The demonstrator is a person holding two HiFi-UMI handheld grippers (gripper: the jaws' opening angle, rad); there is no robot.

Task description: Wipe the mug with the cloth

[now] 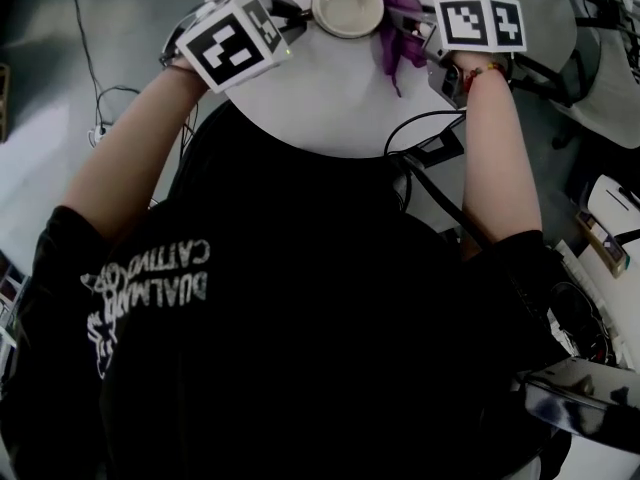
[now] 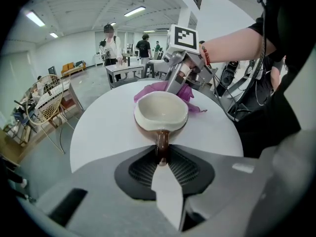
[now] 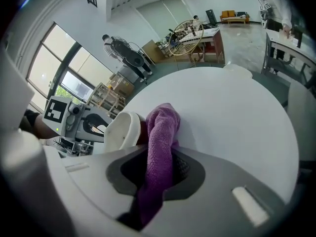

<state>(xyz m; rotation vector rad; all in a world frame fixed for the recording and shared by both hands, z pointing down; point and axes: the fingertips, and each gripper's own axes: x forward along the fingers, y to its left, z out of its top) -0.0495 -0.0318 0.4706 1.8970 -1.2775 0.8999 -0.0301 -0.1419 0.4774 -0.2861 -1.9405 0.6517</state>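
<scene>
A cream mug with a brown outside stands on the round white table. My left gripper is shut on the mug's brown handle, with the mug straight ahead of its jaws. A purple cloth lies against the mug's right side. My right gripper is shut on this cloth, which hangs out between the jaws and touches the mug. In the head view the right gripper sits just right of the mug, the left gripper just left of it.
Black cables run off the table's near right edge. A wire basket chair and other tables with people stand across the room. Chairs stand to the right of the table.
</scene>
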